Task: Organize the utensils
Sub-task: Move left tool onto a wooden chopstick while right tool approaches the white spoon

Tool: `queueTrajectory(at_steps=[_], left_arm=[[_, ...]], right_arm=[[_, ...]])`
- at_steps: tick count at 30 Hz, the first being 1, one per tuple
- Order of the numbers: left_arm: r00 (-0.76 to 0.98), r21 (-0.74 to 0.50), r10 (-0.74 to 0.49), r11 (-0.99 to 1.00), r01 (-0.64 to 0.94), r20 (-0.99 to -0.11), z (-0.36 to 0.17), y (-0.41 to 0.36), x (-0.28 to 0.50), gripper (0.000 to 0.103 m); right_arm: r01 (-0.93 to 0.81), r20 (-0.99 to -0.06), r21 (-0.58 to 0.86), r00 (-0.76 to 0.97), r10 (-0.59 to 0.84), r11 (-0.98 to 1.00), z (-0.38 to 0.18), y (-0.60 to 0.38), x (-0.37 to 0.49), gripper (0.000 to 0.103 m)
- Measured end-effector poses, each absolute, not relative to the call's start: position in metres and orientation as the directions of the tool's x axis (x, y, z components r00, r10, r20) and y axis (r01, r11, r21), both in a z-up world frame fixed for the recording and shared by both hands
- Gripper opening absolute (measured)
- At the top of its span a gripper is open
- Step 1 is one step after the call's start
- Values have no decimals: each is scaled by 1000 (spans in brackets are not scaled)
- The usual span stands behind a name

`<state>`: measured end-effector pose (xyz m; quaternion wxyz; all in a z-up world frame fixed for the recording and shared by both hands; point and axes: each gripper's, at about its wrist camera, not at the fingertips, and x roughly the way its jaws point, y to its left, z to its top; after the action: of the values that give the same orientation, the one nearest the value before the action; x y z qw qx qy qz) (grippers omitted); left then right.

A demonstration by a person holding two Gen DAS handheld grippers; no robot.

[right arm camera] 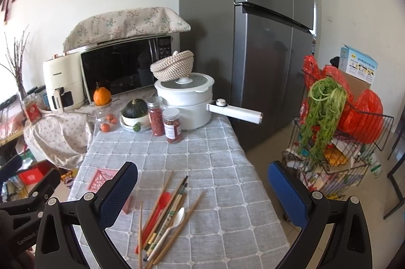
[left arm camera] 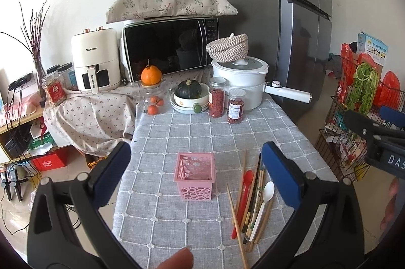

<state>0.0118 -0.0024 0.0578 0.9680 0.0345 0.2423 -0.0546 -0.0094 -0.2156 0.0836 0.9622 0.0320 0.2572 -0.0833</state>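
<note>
Left claw [left arm camera: 196,176] and right claw [right arm camera: 202,195] both released above bench [left arm camera: 202,132], pink basket [left arm camera: 195,176] upright, utensil pile [left arm camera: 250,203] laid beside it

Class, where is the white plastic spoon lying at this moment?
In the left wrist view the white plastic spoon lies on the grey checked tablecloth, in the utensil pile right of the pink holder, beside the red spoon.

tablecloth [left arm camera: 202,139]: woven cloth | holder [left arm camera: 195,176]: pink plastic | chopsticks [right arm camera: 174,195]: wood
</note>
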Motion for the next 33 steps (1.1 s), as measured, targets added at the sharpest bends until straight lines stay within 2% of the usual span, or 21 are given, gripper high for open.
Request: queueTrajectory(at_steps=[5,12,20,22,28,33], left_arm=[[876,36,-85,993,116,-474,58,-6,24,103],[869,61,-50,994,91,-493,44,-12,52,103],[733,89,-110,970,227,-672,3,-34,93,103],[666,46,-148,963,265,-731,-10,-40,101,102],[476,-55,-248,922,383,-844,-39,-63,105,84],[344,-127,-287,898,420,-894,-67,-69,108,67]], right_arm=[[158,-479,-10,866,-144,987,85,-214,1,103],[142,-543,28,833,-105,989,72,-231,34,103],[104,-702,97,713,-6,990,10,-253,80,103],[88,-741,120,671,30,989,-3,-258,90,103],[79,-810,123,584,54,989,-28,-266,108,102],[50,-860,139,501,96,989,-46,-264,112,92]])
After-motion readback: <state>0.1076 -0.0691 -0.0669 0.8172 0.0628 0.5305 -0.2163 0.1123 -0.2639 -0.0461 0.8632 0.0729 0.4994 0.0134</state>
